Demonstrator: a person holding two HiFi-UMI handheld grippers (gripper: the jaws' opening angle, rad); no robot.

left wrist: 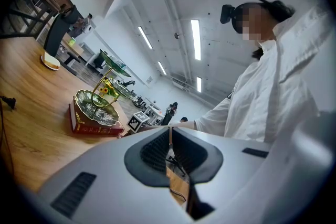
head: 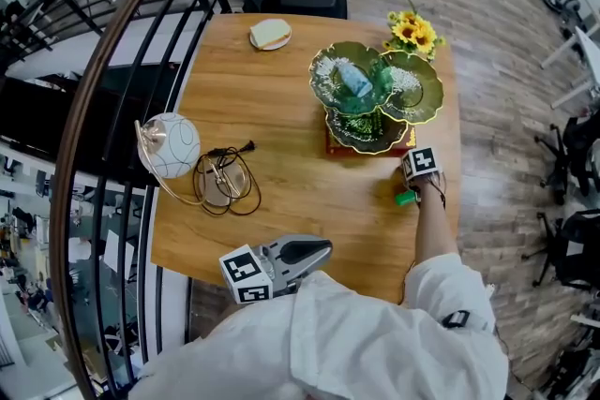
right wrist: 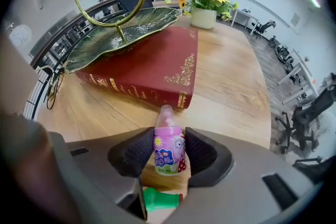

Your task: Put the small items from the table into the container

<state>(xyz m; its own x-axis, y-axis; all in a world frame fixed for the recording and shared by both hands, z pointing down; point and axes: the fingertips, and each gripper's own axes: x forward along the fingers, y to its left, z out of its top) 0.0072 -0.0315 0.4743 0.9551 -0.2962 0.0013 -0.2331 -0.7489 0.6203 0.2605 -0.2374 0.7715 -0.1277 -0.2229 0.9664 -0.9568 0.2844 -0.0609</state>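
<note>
The right gripper [right wrist: 169, 155] is clamped on a small pink plastic bottle [right wrist: 167, 140] with a clear rounded cap, just before a red gold-tooled book [right wrist: 147, 68] that bears ribbed, leaf-shaped green dishes [right wrist: 121, 34]. I cannot tell whether the bottle touches the wooden table [right wrist: 231, 92]. A green plastic piece [right wrist: 160, 200] lies half hidden under the jaws, and the left gripper [left wrist: 169, 147] has its ridged black pads [left wrist: 155, 152] pressed together on nothing.
</note>
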